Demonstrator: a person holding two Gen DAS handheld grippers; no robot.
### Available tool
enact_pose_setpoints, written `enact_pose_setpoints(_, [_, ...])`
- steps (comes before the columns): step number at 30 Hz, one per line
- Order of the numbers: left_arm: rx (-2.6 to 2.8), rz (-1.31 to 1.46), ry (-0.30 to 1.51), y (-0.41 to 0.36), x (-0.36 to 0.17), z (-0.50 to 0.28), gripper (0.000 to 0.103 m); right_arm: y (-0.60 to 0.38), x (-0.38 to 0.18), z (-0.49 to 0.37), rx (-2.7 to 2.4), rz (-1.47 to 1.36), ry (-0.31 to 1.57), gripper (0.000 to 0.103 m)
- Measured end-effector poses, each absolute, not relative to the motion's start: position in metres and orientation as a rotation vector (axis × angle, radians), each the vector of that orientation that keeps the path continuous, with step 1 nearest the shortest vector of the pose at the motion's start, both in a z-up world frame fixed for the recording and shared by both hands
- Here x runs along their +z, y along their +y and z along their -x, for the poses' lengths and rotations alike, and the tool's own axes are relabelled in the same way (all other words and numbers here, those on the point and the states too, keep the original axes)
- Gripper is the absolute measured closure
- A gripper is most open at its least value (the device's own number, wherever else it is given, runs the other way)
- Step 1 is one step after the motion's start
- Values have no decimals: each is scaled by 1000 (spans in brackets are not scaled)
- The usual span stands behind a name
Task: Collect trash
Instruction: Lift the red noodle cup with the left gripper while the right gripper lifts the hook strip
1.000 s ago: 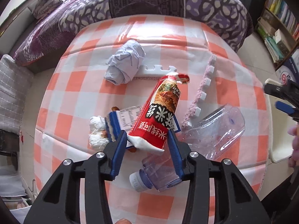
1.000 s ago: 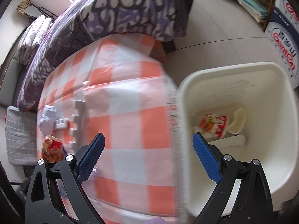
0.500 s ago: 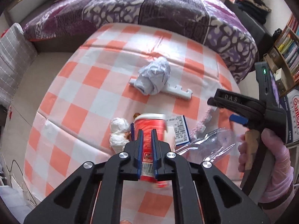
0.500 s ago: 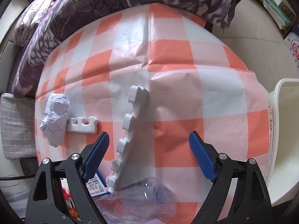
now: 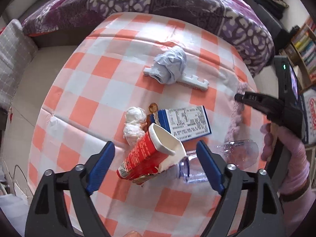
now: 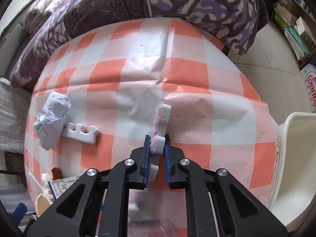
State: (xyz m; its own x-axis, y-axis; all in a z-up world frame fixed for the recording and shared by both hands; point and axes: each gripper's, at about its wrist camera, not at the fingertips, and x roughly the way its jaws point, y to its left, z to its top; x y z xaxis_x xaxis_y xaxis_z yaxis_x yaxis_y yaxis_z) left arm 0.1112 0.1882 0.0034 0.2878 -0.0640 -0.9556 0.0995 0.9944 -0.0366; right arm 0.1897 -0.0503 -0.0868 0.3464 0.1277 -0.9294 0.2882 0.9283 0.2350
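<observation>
My left gripper [image 5: 156, 160] is open, its jaws wide apart on either side of a crushed red paper cup [image 5: 150, 154] that lies loose on the checked tablecloth [image 5: 83, 106]. A clear plastic bottle [image 5: 199, 169] lies just right of the cup. My right gripper [image 6: 157, 145] is shut on a white and pink foam strip [image 6: 161, 122] resting on the cloth. A blue-edged printed packet [image 5: 187, 122], white tissue wads [image 5: 133, 124], a crumpled grey paper ball [image 5: 170, 67] and a white toothed foam piece [image 6: 81, 133] lie about.
A white bin [image 6: 294, 169] stands off the table's right edge. A purple patterned sofa [image 6: 158, 2] runs along the far side. Bookshelves [image 5: 304, 43] stand at the far right. The right gripper's body and gloved hand [image 5: 286, 130] show in the left wrist view.
My left gripper has opened and let go of the red cup, which now lies on the cloth. My right gripper has moved in and closed on the foam strip.
</observation>
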Motion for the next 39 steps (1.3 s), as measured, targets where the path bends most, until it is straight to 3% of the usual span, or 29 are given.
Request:
enact_pose_setpoints(11, [-124, -240, 1373, 184, -51, -96, 19, -101, -55, -156, -28, -517, 1116, 93])
enact_pose_setpoints(12, [-135, -222, 1370, 185, -53, -96, 23, -102, -54, -154, -20, -511, 1116, 93])
enact_pose_setpoints(13, [-150, -182, 1373, 189, -54, -97, 43, -103, -51, -149, -8, -499, 1114, 93])
enact_pose_setpoints(14, [-139, -155, 1387, 193, -55, -99, 54, -103, -49, -146, 1, -493, 1114, 93])
enact_pose_setpoints(18, [-117, -45, 1373, 207, -47, -101, 66, -105, -43, -128, 46, -473, 1111, 93])
enact_pose_setpoints(20, [-102, 2, 1337, 212, -37, -101, 102, -104, -40, -119, 64, -470, 1106, 93])
enact_pose_setpoints(24, [-73, 81, 1247, 217, -10, -99, 102, -103, -32, -106, 89, -459, 1091, 93])
enact_pose_setpoints(27, [-47, 83, 1214, 211, 0, -98, 99, -103, -25, -98, 111, -463, 1083, 93])
enact_pose_setpoints(28, [-26, 63, 1218, 211, -2, -98, 72, -102, -22, -95, 120, -464, 1079, 93])
enact_pose_setpoints(29, [-17, 51, 1226, 210, -5, -99, 21, -102, -21, -93, 129, -463, 1077, 93])
enact_pose_setpoints(30, [-3, 36, 1226, 209, -8, -98, 9, -102, -20, -91, 135, -462, 1075, 93])
enact_pose_setpoints(37, [37, -102, 1298, 190, -40, -102, 10, -99, -28, -81, 173, -491, 1083, 93])
enact_pose_setpoints(39, [65, -76, 1321, 194, -53, -106, 15, -99, -33, -79, 184, -487, 1086, 93])
